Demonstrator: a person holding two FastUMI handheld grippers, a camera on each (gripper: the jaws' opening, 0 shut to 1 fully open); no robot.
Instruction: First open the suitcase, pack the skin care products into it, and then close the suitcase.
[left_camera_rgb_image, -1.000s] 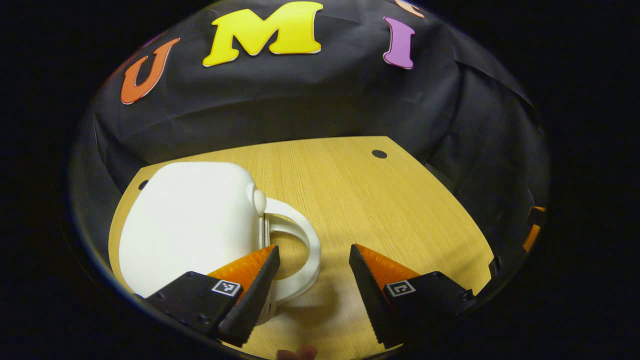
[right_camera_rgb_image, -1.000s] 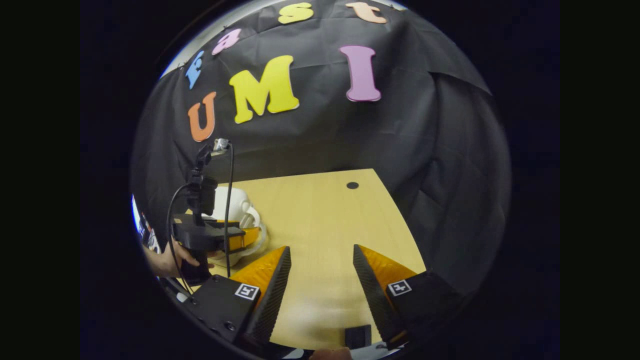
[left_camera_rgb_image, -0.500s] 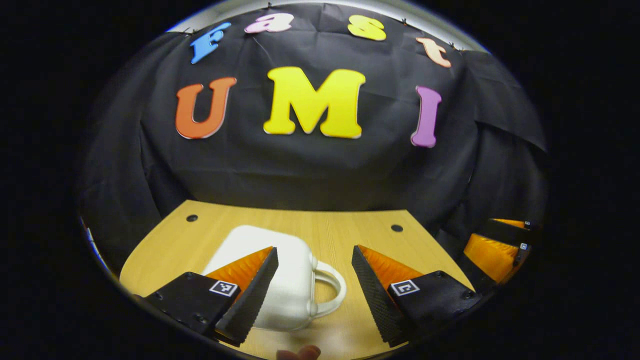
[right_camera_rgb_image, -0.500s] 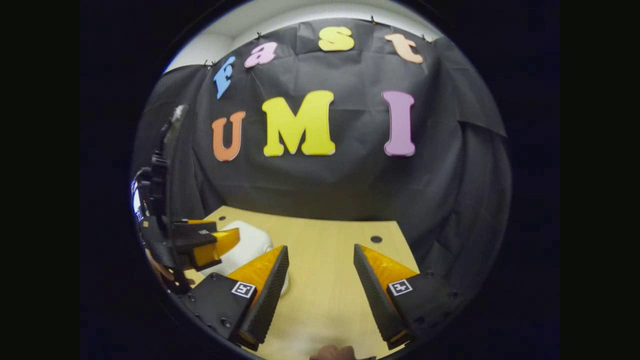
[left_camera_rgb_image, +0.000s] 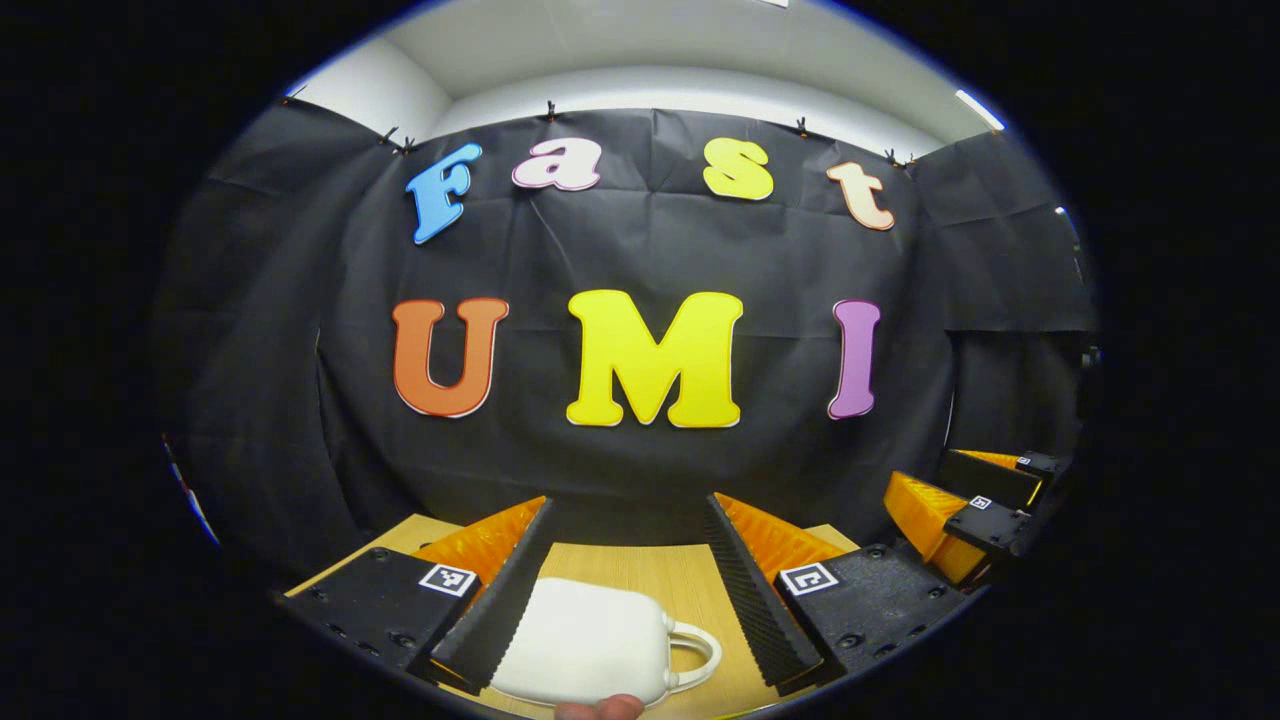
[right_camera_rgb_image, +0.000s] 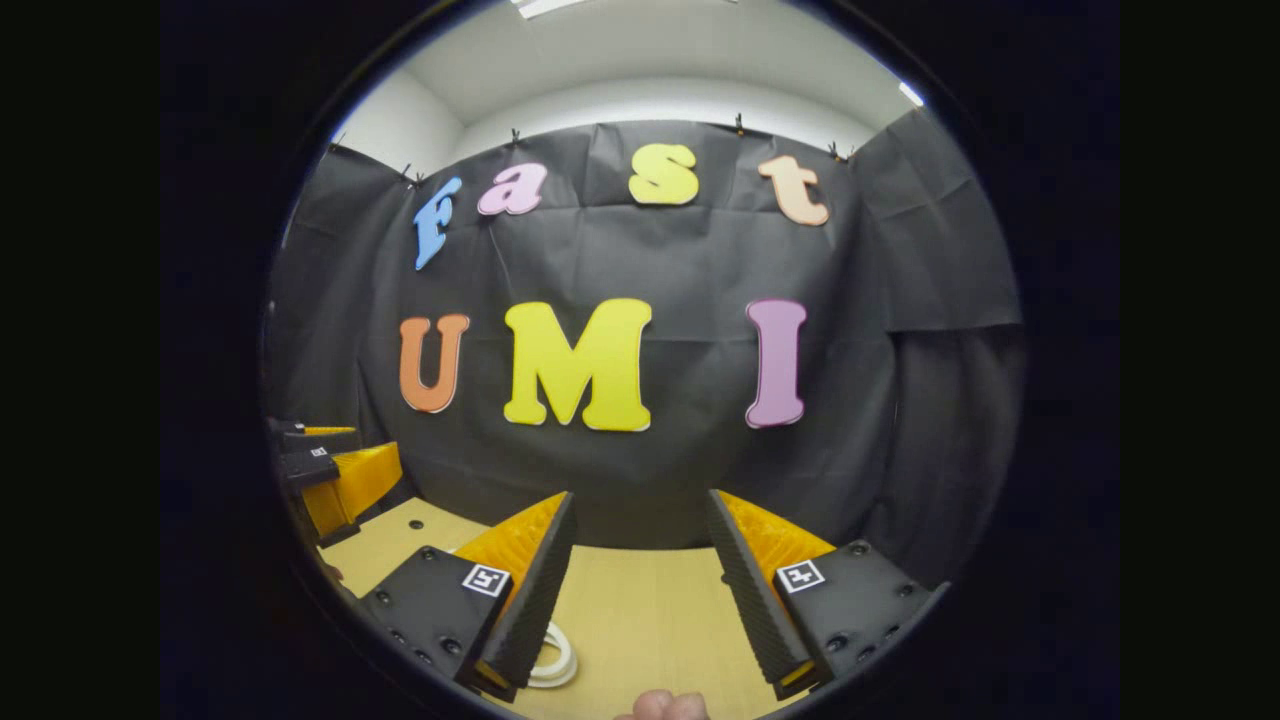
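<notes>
Suitcase (left_camera_rgb_image: 585, 640): a small white hard-shell case with rounded corners, lying flat and closed on the wooden table (left_camera_rgb_image: 690, 580), its looped white handle (left_camera_rgb_image: 697, 652) on its right side. In the left gripper view it sits low and near, between the left gripper's (left_camera_rgb_image: 630, 510) two fingers; neither finger touches it, and the jaws stand wide apart with nothing between them. A fingertip (left_camera_rgb_image: 600, 708) shows at the bottom edge of that view, just below the case. The right gripper (left_camera_rgb_image: 935, 520) appears at the far right of the same view, raised above the table's right edge. In the right gripper view, the right gripper's (right_camera_rgb_image: 640, 505) jaws are likewise wide apart and hold nothing; bare tabletop (right_camera_rgb_image: 640, 620) lies between the fingers. Part of the white handle (right_camera_rgb_image: 552, 662) shows just beside the left-hand finger, the rest of the case hidden behind it. The left gripper (right_camera_rgb_image: 340, 475) shows at the left of this view, above the table's near-left corner. Part of a hand (right_camera_rgb_image: 665, 706) shows at the bottom edge.
</notes>
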